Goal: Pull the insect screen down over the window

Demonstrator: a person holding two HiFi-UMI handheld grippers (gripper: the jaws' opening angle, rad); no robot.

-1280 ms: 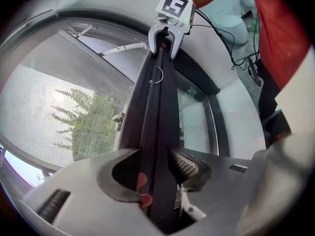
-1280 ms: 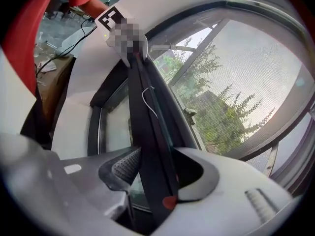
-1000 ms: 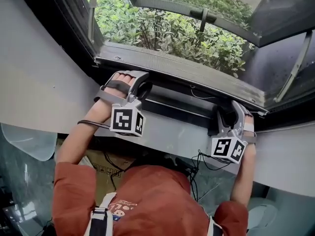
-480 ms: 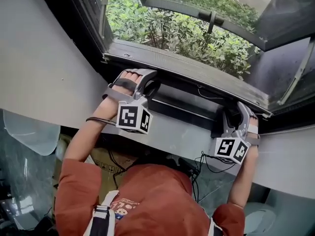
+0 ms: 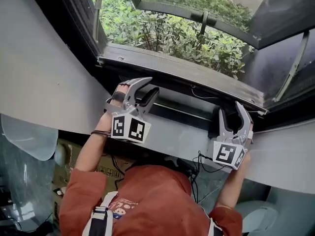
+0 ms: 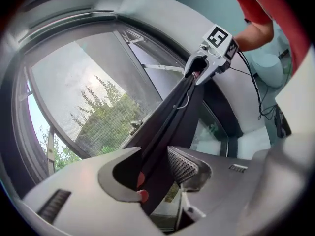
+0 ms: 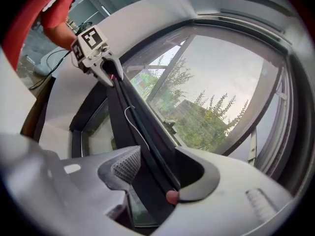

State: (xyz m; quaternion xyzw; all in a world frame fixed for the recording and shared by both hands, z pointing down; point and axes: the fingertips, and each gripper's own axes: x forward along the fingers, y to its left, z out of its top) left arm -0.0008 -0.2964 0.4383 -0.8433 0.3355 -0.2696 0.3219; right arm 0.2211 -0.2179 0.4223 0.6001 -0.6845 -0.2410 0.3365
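Black screen bar (image 5: pixel 182 107) | left tool (image 5: pixel 151 85) wide astride | right tool (image 5: pixel 230 108) wide astride | contact unclear

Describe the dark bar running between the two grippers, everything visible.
The dark bar is long, straight and matte black. It lies just above the white sill, with mesh above it. A thin white cord loops along it. The left gripper and right gripper straddle it, jaws apart; whether they touch it can't be told.
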